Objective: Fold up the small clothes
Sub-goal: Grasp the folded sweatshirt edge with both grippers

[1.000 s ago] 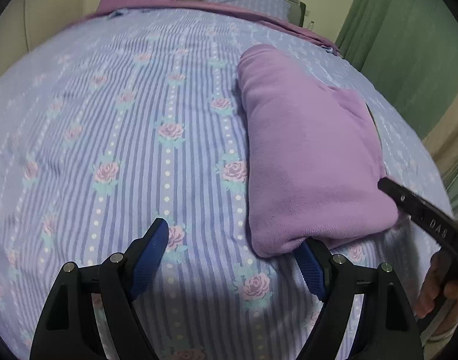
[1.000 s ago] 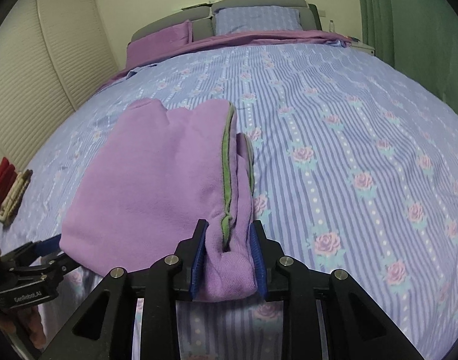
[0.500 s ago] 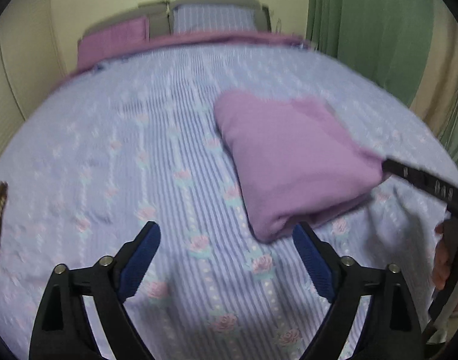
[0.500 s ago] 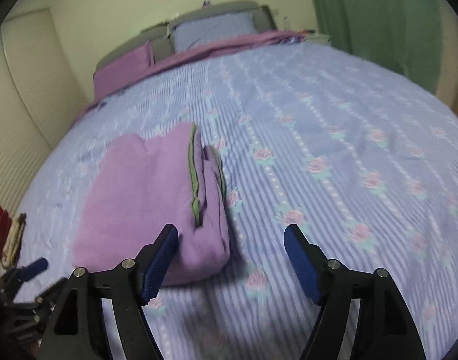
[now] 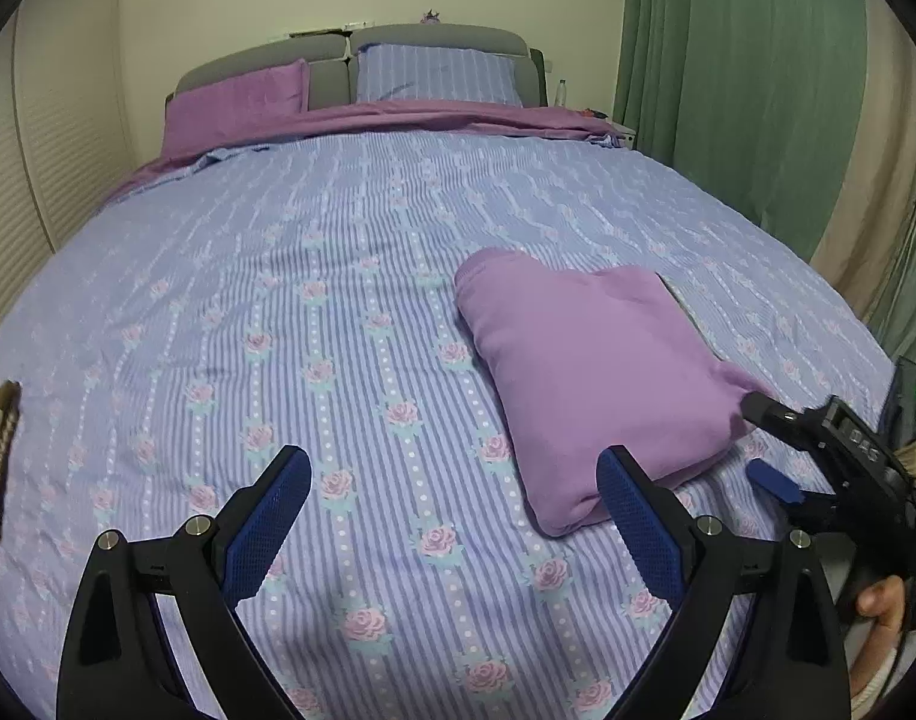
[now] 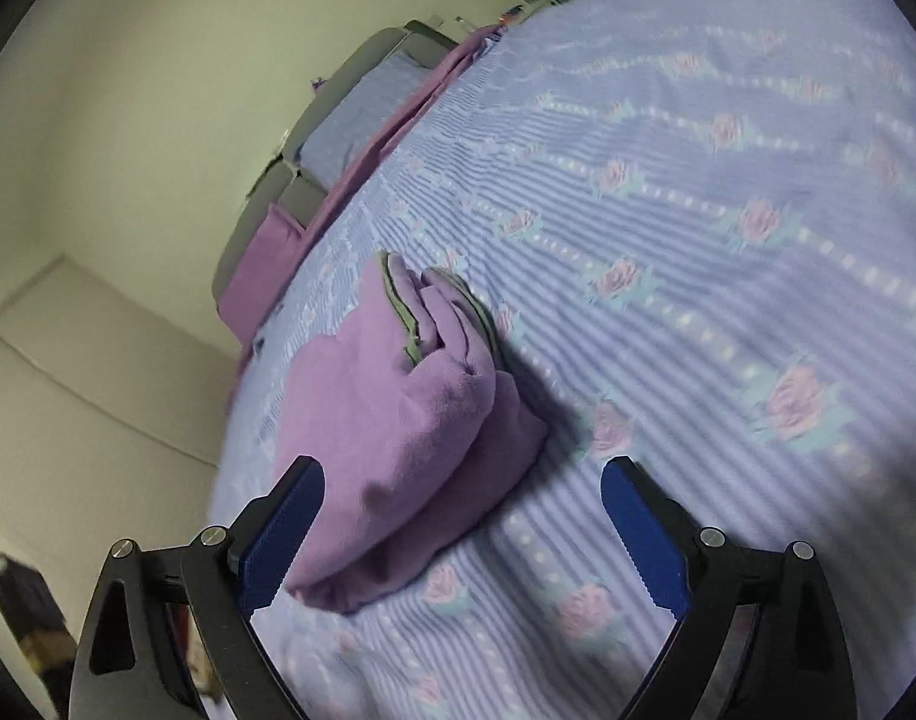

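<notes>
Right wrist view shows the right gripper [image 6: 460,531] released from the folded purple garment [image 6: 398,420], left gripper [image 5: 452,522] also spread and backed off the bed [image 5: 338,240], so this fold looks finished.

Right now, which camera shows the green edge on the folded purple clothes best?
The right wrist view: the folded purple clothes turn their layered side toward it, showing the green edge. The left wrist view shows only the smooth purple top.

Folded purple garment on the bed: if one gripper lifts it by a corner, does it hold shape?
Probably not. The purple garment looks like soft fleece in loose stacked layers, so it likely droops and unfolds. Pushed across the bedspread, it probably bunches rather than slides.
</notes>
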`<state>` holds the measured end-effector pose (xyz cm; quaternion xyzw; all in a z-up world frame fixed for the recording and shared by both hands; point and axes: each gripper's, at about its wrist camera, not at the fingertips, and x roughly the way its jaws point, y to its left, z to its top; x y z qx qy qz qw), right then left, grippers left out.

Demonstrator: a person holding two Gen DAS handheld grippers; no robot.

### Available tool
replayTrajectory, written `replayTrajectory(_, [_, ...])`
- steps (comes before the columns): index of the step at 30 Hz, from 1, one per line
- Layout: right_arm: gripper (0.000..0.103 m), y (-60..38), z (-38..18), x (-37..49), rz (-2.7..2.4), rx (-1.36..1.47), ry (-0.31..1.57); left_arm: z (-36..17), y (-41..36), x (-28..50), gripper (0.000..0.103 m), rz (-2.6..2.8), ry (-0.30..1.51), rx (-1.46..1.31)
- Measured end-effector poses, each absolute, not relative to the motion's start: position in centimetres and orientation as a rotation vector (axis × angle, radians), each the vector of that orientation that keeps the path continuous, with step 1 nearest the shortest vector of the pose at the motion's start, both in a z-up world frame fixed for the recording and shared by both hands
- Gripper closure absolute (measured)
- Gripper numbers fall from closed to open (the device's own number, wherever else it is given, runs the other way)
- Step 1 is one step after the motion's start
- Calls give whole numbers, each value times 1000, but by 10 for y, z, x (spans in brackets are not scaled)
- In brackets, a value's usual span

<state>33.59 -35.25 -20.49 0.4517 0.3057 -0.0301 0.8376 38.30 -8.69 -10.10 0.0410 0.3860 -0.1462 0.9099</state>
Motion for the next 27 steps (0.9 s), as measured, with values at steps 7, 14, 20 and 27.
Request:
replayTrajectory(7, [9, -343, -213, 374, -68, 935, 650, -112, -85, 399, 6, -344, 828, 15])
replayTrajectory(14, [40, -351, -222, 384, -134, 947, 660, -132, -92, 440, 5, -433, 930, -123])
replayTrajectory(20, [51, -353, -222, 381, -156, 884, 678, -158, -114, 475, 11, -473, 1029, -159])
replayTrajectory(27, [54, -350, -220, 374, -169, 822, 678, -173, -129, 501, 14, -522, 1059, -240])
